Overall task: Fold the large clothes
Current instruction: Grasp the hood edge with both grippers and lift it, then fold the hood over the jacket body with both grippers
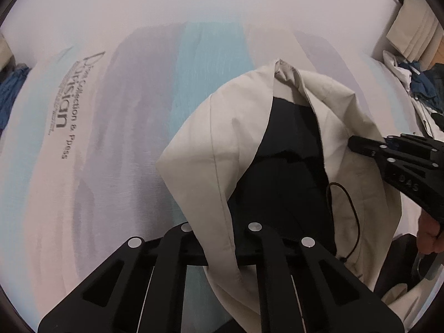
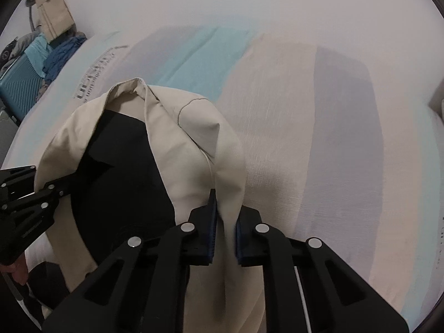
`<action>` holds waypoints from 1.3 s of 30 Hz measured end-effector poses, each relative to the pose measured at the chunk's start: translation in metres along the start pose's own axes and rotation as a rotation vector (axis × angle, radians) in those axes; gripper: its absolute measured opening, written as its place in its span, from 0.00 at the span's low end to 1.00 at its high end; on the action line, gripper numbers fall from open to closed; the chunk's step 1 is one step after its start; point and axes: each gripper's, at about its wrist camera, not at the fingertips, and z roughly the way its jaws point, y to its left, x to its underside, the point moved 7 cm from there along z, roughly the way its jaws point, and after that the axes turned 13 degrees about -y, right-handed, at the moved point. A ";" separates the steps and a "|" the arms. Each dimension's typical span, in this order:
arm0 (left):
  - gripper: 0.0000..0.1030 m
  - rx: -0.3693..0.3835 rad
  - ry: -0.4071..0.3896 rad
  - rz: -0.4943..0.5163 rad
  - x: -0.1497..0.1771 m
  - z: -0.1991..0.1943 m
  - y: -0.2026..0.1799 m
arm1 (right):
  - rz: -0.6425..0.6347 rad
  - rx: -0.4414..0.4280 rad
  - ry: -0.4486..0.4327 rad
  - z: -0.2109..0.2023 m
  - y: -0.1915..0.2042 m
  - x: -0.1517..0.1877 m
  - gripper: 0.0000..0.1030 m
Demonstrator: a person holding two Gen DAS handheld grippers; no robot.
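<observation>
Right gripper nearest the lens — blue pads pinching a fold of the beige jacket. Left gripper likewise clamped on the other edge. Jacket hangs between them, dark lining exposed, above the pastel-striped bedsheet.

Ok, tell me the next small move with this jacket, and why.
Probably lift both hands and draw them apart: the left gripper and right gripper each pinch an edge of the beige jacket, which sags bunched over the bedsheet.
</observation>
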 end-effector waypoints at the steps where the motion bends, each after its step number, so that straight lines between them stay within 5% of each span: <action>1: 0.05 -0.003 -0.007 0.002 -0.001 -0.004 -0.003 | -0.003 0.001 -0.010 -0.009 0.001 -0.001 0.06; 17: 0.03 -0.044 -0.172 0.077 0.004 -0.127 -0.033 | -0.041 0.008 -0.133 -0.145 0.022 0.008 0.03; 29: 0.03 -0.112 -0.307 0.159 0.052 -0.206 -0.065 | -0.049 0.072 -0.215 -0.241 0.032 0.058 0.03; 39: 0.04 -0.167 -0.380 0.214 0.125 -0.246 -0.083 | -0.107 0.144 -0.229 -0.279 0.049 0.118 0.03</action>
